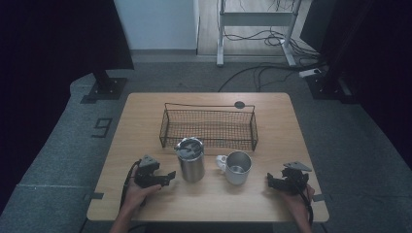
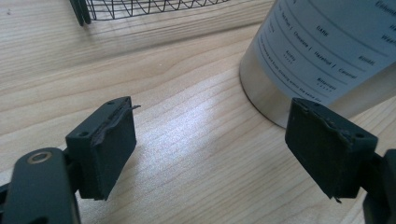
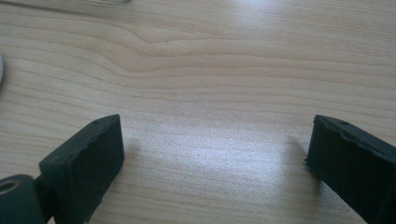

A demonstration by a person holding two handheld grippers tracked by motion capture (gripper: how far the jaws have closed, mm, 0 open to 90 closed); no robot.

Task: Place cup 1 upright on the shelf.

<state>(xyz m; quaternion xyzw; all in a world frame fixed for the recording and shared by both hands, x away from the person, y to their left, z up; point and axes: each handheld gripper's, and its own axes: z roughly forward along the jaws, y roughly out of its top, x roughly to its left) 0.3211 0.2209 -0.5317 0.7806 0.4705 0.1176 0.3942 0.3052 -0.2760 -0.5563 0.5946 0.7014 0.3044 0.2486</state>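
A steel tumbler (image 1: 190, 165) with a lid stands upright near the middle of the wooden table (image 1: 145, 116). Just right of it sits a white mug (image 1: 238, 168), handle to the left. My left gripper (image 1: 168, 178) rests on the table left of the tumbler, and its jaws point at it. In the left gripper view this gripper (image 2: 210, 140) is open over bare wood, with the tumbler (image 2: 327, 51) just beyond the right jaw. My right gripper (image 1: 270, 180) lies right of the mug, open, with nothing between its jaws (image 3: 215, 158).
A black wire basket (image 1: 209, 127) stands behind the tumbler and mug, and its corner (image 2: 140, 7) shows in the left gripper view. A small dark disc (image 1: 239, 104) lies at the table's far edge. Cables and a metal stand (image 1: 221, 39) are on the floor beyond.
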